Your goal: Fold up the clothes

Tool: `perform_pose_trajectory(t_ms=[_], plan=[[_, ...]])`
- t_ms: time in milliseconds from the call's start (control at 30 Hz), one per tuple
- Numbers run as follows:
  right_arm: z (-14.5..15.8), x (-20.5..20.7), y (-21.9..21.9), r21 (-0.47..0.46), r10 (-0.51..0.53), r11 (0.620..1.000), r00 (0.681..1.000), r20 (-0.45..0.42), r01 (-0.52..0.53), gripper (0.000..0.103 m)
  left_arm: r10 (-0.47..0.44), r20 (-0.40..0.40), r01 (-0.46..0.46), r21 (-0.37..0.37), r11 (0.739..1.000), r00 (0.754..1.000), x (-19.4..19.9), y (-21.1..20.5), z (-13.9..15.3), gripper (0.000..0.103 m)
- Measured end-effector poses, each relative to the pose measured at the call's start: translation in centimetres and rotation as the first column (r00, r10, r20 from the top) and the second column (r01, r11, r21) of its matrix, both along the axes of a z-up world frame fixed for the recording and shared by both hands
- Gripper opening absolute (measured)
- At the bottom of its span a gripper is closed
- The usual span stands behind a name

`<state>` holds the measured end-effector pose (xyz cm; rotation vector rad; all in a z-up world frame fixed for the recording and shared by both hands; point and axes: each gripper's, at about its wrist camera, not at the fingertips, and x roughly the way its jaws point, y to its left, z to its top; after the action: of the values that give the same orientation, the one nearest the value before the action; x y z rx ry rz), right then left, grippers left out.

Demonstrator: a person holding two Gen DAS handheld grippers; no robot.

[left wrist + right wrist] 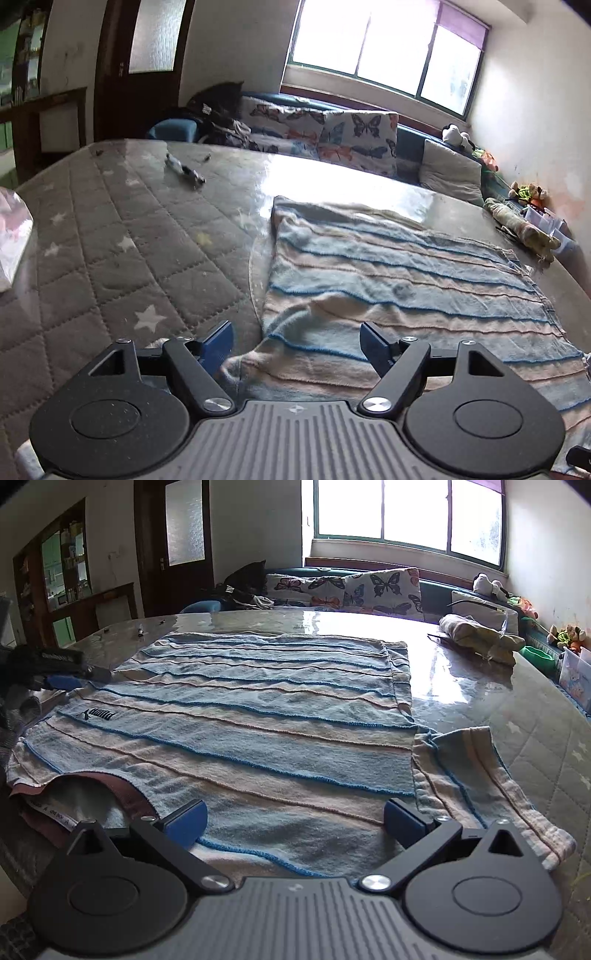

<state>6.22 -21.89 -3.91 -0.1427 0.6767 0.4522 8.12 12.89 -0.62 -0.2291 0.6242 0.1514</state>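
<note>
The left gripper [295, 345] pointed forward and downward, its two blue-padded fingers [218, 347] standing apart with nothing pressed between them. In the right wrist view the same gripper [62, 681] reached in from the left edge, low and nearly level. The right gripper [293, 821] also tilted downward, its fingers [188, 821] spread as wide as they went, empty, the pads hovering clear on either side.

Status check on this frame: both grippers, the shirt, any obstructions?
Left gripper open over sleeve edge. Right gripper open wide, nothing held. Striped shirt flat on table, unfolded. Nothing blocking.
</note>
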Motion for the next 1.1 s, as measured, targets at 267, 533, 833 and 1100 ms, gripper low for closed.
perform_pose_trajectory(t_ms=[267, 533, 833, 1100], plan=[[0.0, -0.1, 0.0, 0.002, -0.004, 1.0, 1.0, -0.001, 0.004, 0.103, 0.13, -0.078, -0.118, 0.135, 0.984, 0.988, 1.6, 0.5, -1.1, 0.075], [-0.1, -0.2, -0.1, 0.009, -0.008, 1.0, 1.0, 0.006, 0.008, 0.103, 0.138, -0.04, -0.133, 0.112, 0.985, 0.99, -1.1, 1.6, 0.1, 0.079], [-0.2, -0.2, 0.0, 0.008, -0.012, 1.0, 1.0, 0.014, 0.012, 0.103, 0.24, 0.006, -0.239, 0.102, 0.965, 0.971, -8.7, 3.8, 0.1, 0.087], [-0.2, -0.3, 0.0, 0.008, -0.015, 1.0, 1.0, 0.013, 0.015, 0.103, 0.289, -0.029, -0.287, 0.045, 0.957, 0.957, -11.8, 5.2, -1.0, 0.081]])
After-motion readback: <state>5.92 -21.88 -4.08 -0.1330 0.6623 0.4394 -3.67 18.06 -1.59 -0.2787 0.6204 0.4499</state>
